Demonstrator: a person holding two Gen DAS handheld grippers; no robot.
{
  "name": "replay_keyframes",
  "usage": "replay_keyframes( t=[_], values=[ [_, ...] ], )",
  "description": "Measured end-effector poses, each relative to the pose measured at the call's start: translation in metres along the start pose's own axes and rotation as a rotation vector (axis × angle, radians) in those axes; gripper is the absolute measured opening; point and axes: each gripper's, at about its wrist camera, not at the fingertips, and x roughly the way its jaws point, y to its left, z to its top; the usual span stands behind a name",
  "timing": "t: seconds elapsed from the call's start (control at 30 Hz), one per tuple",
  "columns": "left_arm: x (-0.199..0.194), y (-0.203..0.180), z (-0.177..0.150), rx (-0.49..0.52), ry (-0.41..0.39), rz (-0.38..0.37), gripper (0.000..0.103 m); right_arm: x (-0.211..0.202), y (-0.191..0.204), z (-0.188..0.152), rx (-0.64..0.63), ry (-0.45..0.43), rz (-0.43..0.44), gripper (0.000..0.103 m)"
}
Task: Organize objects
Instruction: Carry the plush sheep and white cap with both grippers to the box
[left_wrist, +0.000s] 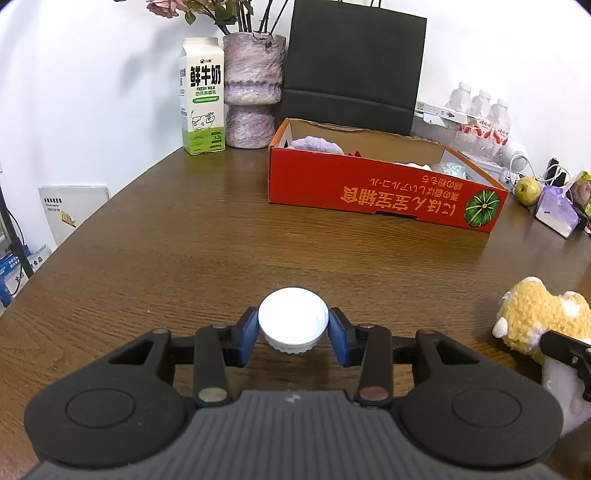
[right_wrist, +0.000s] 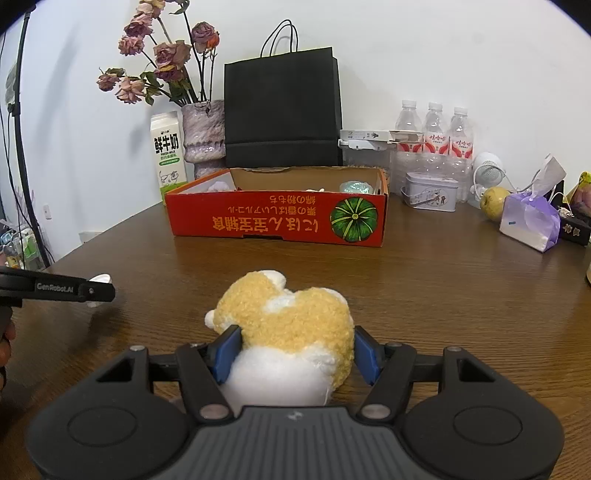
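Both grippers tilt down — left gripper (left_wrist: 293, 332) jaws clamp white cap (left_wrist: 293, 319); right gripper (right_wrist: 295, 350) jaws squeeze plush toy (right_wrist: 291, 325).

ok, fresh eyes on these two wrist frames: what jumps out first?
Probably the red cardboard box with the green pumpkin print, open at mid-table in front of a black paper bag. Next, nearer the camera, the yellow-and-white plush toy between the right gripper pads. In the left wrist view, a small white ribbed cap sits pinched in the left gripper above the wooden table.
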Motion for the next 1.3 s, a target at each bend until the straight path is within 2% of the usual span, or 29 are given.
replay_keyframes(
  t=[1.3],
  values=[
    [-0.0021, 0.0020, -0.0043, -0.014, 0.001, -0.005, 0.041, 0.0003, -0.0014, 0.0004, 0.003, 0.002, -0.006, 0.063]
  ],
)
